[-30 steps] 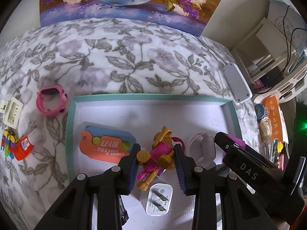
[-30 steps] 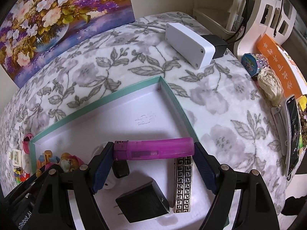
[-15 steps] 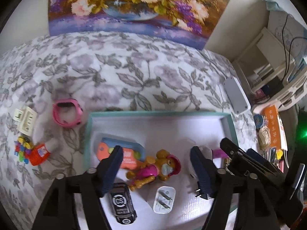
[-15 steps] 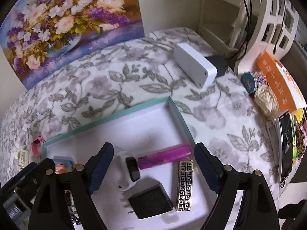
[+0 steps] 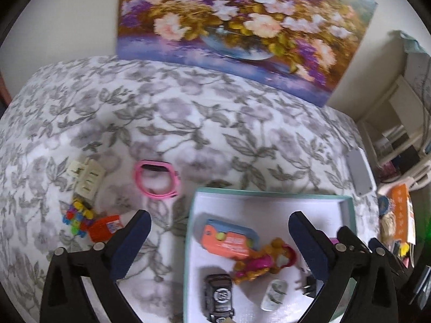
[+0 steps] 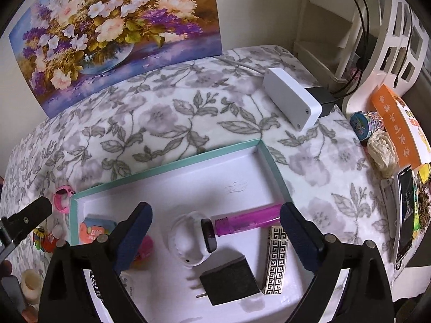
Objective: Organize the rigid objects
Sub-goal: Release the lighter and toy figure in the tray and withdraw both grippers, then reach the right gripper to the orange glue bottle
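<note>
Left wrist view: my left gripper [image 5: 219,228] is spread wide and empty, straddling the teal tray's [image 5: 269,190] left wall, with the pink watch [image 5: 157,178] on the floral cloth at 11 o'clock of the gap, and the orange card [image 5: 229,241], toy figure [image 5: 265,261] and toy car [image 5: 218,296] inside the tray at 4–5 o'clock. Right wrist view: my right gripper [image 6: 216,222] gapes wide too, nothing held; purple lighter [image 6: 249,219] lies flat between the pads, touching neither, patterned lighter [image 6: 275,259] and black charger [image 6: 230,280] at 5–6 o'clock.
</note>
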The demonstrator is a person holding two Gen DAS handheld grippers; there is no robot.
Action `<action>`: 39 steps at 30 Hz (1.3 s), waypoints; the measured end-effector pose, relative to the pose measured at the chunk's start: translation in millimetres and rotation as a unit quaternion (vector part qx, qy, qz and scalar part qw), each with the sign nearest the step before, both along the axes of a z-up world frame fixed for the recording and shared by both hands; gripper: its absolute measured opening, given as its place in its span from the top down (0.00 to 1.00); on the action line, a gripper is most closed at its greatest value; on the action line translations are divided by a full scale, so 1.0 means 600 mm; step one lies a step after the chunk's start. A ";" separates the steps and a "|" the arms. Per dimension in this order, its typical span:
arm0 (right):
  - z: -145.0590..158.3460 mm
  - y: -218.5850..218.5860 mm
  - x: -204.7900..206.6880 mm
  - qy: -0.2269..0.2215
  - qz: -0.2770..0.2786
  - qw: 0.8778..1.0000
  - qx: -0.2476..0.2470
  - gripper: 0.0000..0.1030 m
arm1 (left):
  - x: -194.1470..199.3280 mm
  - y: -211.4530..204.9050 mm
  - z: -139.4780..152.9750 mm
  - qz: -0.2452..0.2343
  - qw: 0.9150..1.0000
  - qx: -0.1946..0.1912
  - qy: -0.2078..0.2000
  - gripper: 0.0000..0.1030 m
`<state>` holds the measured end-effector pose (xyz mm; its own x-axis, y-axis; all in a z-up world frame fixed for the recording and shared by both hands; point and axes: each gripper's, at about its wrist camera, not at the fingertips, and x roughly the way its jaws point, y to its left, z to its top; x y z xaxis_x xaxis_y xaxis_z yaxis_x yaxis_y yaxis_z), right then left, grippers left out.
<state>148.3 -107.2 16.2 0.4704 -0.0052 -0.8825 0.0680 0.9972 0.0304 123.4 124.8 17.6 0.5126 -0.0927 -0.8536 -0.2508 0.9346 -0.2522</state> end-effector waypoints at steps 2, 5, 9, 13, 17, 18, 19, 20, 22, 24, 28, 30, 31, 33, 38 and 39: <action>0.002 0.004 -0.002 -0.001 0.002 1.000 0.003 0.07 | -0.001 0.011 -0.003 0.008 1.000 -0.002 0.005 0.00; 0.008 0.016 -0.005 -0.001 0.007 1.000 0.008 0.07 | -0.006 0.027 -0.002 0.020 1.000 0.008 0.014 0.00; 0.017 0.047 -0.015 -0.002 0.021 1.000 0.009 0.07 | -0.016 0.056 0.000 0.041 0.999 0.025 0.024 0.00; 0.020 0.079 -0.026 0.001 0.033 0.999 0.012 0.07 | -0.031 0.095 0.004 0.065 0.997 0.034 0.032 0.00; 0.022 0.110 -0.033 0.008 0.037 0.999 0.026 0.07 | -0.049 0.138 0.008 0.088 0.994 0.043 0.043 0.00; 0.022 0.121 -0.036 0.010 0.039 0.999 0.027 0.07 | -0.055 0.151 0.010 0.096 0.993 0.046 0.045 0.00; 0.023 0.129 -0.037 0.011 0.041 0.999 0.028 0.07 | -0.060 0.160 0.012 0.101 0.993 0.048 0.045 0.00; 0.024 0.136 -0.039 0.011 0.044 0.999 0.028 0.07 | -0.067 0.172 0.015 0.108 0.992 0.053 0.046 0.00; 0.027 0.155 -0.043 0.010 0.052 0.998 0.028 0.07 | -0.079 0.189 0.020 0.117 0.990 0.060 0.046 0.00; 0.031 0.174 -0.048 0.010 0.061 0.998 0.026 0.07 | -0.092 0.208 0.025 0.126 0.989 0.065 0.046 0.00; 0.035 0.218 -0.060 0.007 0.085 0.996 0.023 0.07 | -0.117 0.241 0.032 0.143 0.987 0.058 0.043 0.00; 0.032 0.239 -0.065 0.008 0.096 0.995 0.021 0.07 | -0.131 0.257 0.032 0.150 0.986 0.052 0.043 0.00; 0.029 0.250 -0.068 0.011 0.101 0.995 0.022 0.07 | -0.136 0.263 0.032 0.153 0.986 0.051 0.043 0.00; 0.021 0.270 -0.071 0.017 0.109 0.994 0.023 0.07 | -0.144 0.276 0.029 0.160 0.985 0.048 0.045 0.00; -0.002 0.321 -0.079 0.028 0.137 0.990 0.010 0.07 | -0.154 0.310 0.007 0.178 0.981 0.043 0.062 0.00; -0.007 0.331 -0.080 0.030 0.143 0.989 0.007 0.07 | -0.154 0.315 0.001 0.181 0.980 0.043 0.066 0.00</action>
